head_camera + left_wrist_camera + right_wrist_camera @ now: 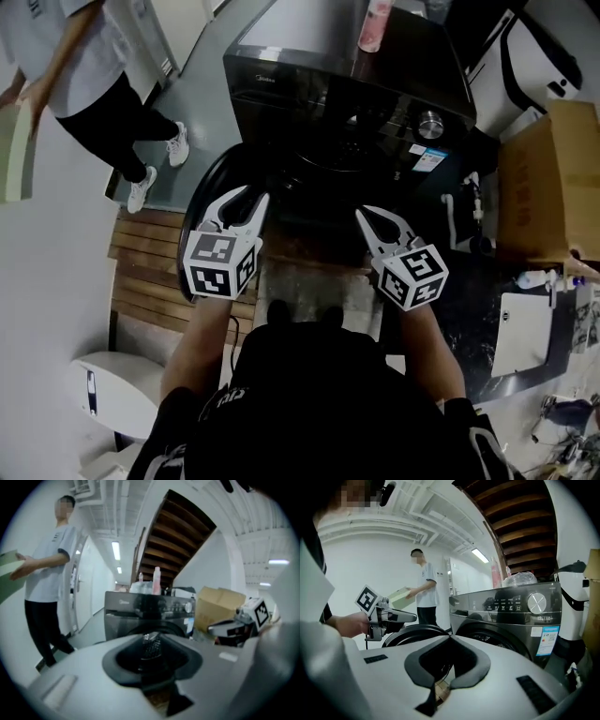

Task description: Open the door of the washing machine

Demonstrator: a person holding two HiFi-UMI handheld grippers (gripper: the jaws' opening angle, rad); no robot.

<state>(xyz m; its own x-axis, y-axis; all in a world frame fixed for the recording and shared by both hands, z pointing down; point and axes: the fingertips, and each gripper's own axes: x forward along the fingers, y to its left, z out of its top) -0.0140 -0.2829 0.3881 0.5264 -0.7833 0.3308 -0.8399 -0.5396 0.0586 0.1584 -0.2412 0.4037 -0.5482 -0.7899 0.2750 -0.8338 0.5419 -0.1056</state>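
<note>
The washing machine point(347, 84) faces me. Its round door point(199, 192) stands swung open off the machine's left side, partly hidden behind my left tool point(255, 194), which is narrowly parted and empty. My right tool point(366, 217) is closed on nothing.

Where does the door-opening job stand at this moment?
Done: the washing machine has its door swung open to the left, with the drum opening exposed. In hand: nothing; the left gripper is open and empty, the right gripper shut on nothing, neither holding the door. Left: apparently nothing.
</note>
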